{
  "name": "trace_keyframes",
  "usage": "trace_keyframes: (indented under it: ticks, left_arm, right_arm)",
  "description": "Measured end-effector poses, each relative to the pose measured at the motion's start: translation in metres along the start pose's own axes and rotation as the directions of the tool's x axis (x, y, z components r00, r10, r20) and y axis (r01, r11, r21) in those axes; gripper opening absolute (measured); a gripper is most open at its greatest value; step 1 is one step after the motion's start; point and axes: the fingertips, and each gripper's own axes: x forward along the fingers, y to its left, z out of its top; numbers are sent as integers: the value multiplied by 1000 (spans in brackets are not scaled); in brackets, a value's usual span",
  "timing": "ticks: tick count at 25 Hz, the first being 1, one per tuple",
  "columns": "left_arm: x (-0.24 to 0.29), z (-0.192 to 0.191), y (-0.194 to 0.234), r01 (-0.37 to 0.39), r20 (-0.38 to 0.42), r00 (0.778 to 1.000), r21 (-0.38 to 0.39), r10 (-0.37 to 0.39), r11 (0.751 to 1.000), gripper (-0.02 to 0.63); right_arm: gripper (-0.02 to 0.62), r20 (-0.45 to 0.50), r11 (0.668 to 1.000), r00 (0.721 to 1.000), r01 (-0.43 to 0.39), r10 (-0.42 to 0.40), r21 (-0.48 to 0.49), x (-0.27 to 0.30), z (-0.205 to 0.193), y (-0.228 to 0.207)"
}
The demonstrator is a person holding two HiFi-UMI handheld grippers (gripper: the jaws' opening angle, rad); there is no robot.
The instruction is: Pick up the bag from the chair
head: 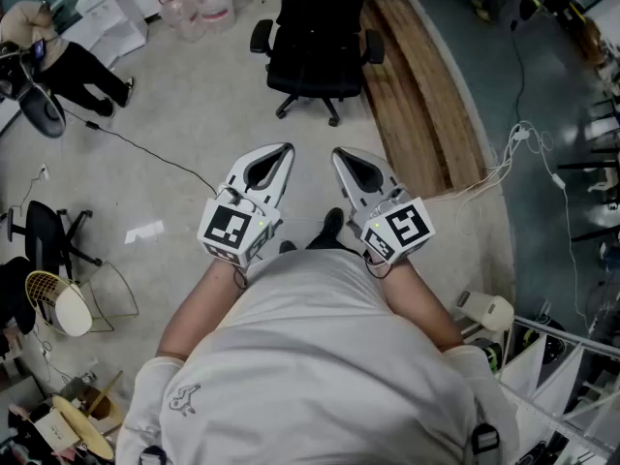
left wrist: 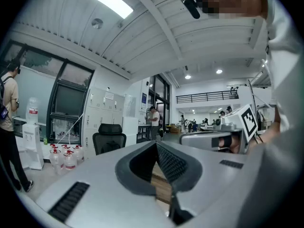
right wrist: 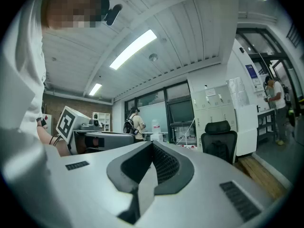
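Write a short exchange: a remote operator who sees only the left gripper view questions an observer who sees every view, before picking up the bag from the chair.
Operator: Is the right gripper ready, jaws apart?
Observer: No. The right gripper has its jaws together, with nothing between them.
Operator: How close am I to the chair?
Observer: Not close. In the head view the left gripper is held back near your torso, and the chair stands ahead across the floor.

Black chair [head: 320, 42], pale grey left tool [head: 287, 150] and right tool [head: 338, 152], black-and-white marker cubes [head: 232, 229], brown wooden floor strip [head: 412, 105]
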Motion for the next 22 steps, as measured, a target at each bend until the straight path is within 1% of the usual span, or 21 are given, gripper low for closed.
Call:
trace_keyframes:
  ticks: [6, 11, 16, 22]
  left_arm:
    - [14, -7, 1, 4, -13, 1000, -16, -4, 1000, 8]
    - [40, -11, 5, 6, -28, 1000, -22, -6, 1000, 8]
    - [82, -13, 6, 15, -31, 999, -18, -15, 1000, 8]
    - [148, -10, 9, 5, -25, 1000, -23, -5, 1000, 8]
  right_arm:
    - [32, -2, 1000, 1000, -8, 8, -6, 6, 0, -12]
    - [32, -7, 1000, 1000, -7, 7, -3, 11, -4, -37]
    - [32, -13, 1000, 1000, -6, 6, 2, 14, -7, -78]
    - [32, -1, 1000, 1000, -8, 8, -2, 14, 2, -144]
